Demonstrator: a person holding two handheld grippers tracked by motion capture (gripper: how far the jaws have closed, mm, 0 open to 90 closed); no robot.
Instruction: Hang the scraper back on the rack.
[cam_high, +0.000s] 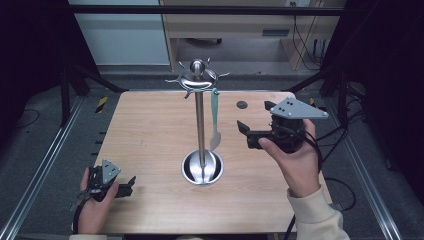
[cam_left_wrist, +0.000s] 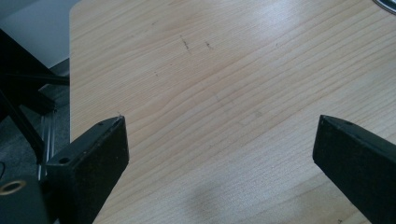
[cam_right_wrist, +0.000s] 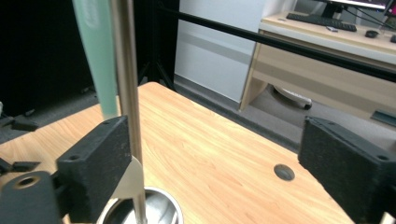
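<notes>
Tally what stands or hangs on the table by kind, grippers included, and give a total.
Metal utensil stand: 1
Teal-handled utensil hanging from the stand: 1
Handheld grippers: 2, the left gripper and the right gripper, both with jaws open and nothing between them
Total: 4

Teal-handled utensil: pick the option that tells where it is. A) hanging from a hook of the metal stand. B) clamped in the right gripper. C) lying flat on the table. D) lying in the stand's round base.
A: the teal-handled utensil hangs upright from a hook at the top of the metal stand, beside its pole.
</notes>
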